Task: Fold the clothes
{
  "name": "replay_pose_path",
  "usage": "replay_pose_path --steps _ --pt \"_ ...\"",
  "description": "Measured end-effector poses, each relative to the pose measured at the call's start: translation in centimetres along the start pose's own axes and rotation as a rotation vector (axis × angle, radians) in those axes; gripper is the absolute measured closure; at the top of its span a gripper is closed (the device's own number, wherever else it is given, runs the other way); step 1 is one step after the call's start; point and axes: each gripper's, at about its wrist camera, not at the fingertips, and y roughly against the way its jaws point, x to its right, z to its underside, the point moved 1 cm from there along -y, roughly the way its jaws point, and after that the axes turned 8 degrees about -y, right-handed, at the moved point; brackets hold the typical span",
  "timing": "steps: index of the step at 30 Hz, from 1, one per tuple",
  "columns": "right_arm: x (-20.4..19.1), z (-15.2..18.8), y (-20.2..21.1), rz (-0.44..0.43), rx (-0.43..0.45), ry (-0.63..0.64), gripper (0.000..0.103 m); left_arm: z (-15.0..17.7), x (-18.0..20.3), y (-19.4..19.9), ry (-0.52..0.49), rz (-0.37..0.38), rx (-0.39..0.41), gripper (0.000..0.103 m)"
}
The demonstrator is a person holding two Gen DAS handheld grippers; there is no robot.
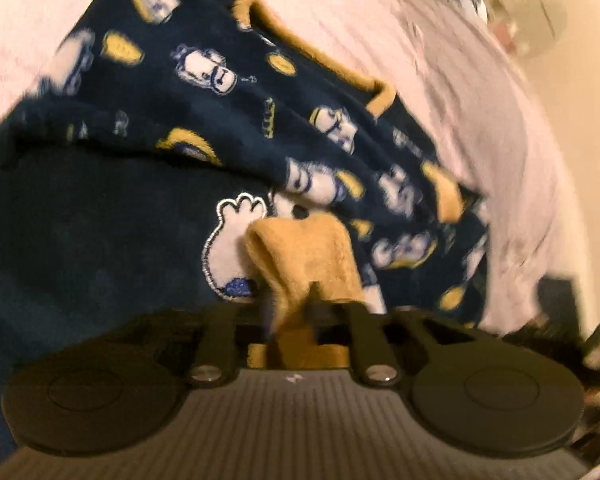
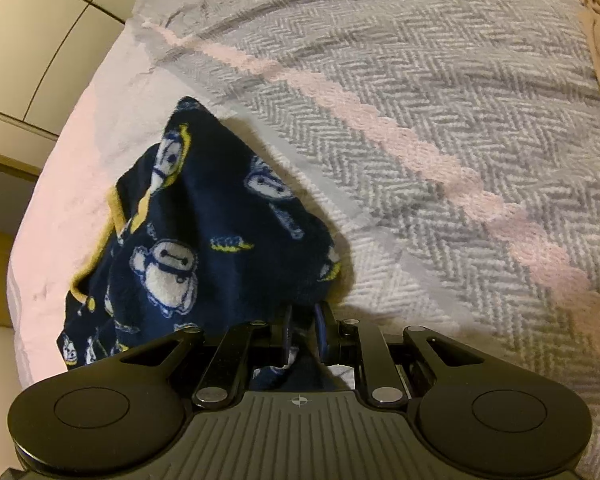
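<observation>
Left gripper (image 1: 314,300) pinches the yellow cuff (image 1: 304,248); right gripper (image 2: 303,320) clamps navy fleece garment (image 2: 204,216). Cloth hangs between them, far side draped on the bed (image 2: 420,100).

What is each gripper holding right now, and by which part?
Left gripper: shut on the mustard cuff of the navy fleece garment. Right gripper: shut on a bunched fold of the same garment's navy printed fabric.

Right tongs (image 2: 303,330) pinch navy printed fleece (image 2: 196,236) – it drapes onto the herringbone blanket (image 2: 440,92).
</observation>
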Motion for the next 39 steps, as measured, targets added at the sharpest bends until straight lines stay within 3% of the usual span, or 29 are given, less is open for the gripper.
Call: replay_pose_path --steps 2,5,8,10,13,17,19,20,22,25,28,30,32,36,39 --pt "-0.2 0.1 0.2 -0.003 0.007 0.034 0.087 -1.5 1.3 1.1 -0.061 0.023 0.041 0.100" --pt "-0.7 0.7 1.2 -0.012 0.030 0.139 0.087 -5.4 2.9 4.9 -0.118 0.065 0.171 0.100" --pt "-2.4 2.3 2.1 -0.016 0.056 0.362 0.087 -9.4 3.7 10.0 -0.229 0.005 0.353 0.100" --pt "-3.6 3.6 2.3 -0.014 0.063 0.514 0.087 -11.1 2.9 11.5 -0.253 -0.043 0.390 0.100" --pt "-5.4 5.8 0.4 -0.036 0.024 0.663 0.087 -12.5 1.1 10.8 -0.240 -0.104 0.355 0.100" --pt "-8.8 8.7 -2.6 -0.157 -0.005 0.829 0.087 -13.9 1.3 10.5 -0.226 -0.059 0.371 0.100" --pt "-10.4 9.6 -4.0 -0.169 0.007 0.897 0.087 -14.8 1.4 11.5 -0.221 -0.039 0.393 0.100" --pt "-11.0 9.9 -4.8 -0.159 0.020 0.922 0.087 -15.2 1.2 12.3 -0.215 -0.030 0.404 0.100" --pt "-11.5 9.0 -5.6 -0.038 0.122 0.945 0.087 -15.8 0.5 13.6 -0.197 -0.024 0.418 0.100" --pt "-11.0 6.4 -6.2 0.143 0.246 0.880 0.087 -14.7 -3.1 11.3 -0.106 -0.048 0.292 0.099" --pt "-8.9 3.4 -6.0 0.128 0.187 0.700 0.087 -12.4 -7.8 7.0 0.001 -0.080 0.145 0.099" --pt "-8.5 2.8 -5.8 0.111 0.163 0.679 0.087 -10.8 -10.3 3.9 0.035 -0.125 0.096 0.099" --pt "-8.6 2.9 -5.9 0.117 0.150 0.708 0.087 -10.3 -10.8 3.2 0.025 -0.139 0.119 0.099" --pt "-9.2 3.7 -6.2 0.134 0.135 0.788 0.087 -11.3 -8.4 6.0 -0.074 -0.122 0.248 0.099" --pt "-9.0 4.6 -6.9 0.139 0.068 0.785 0.087 -11.9 -8.6 6.5 -0.156 -0.215 0.254 0.097"
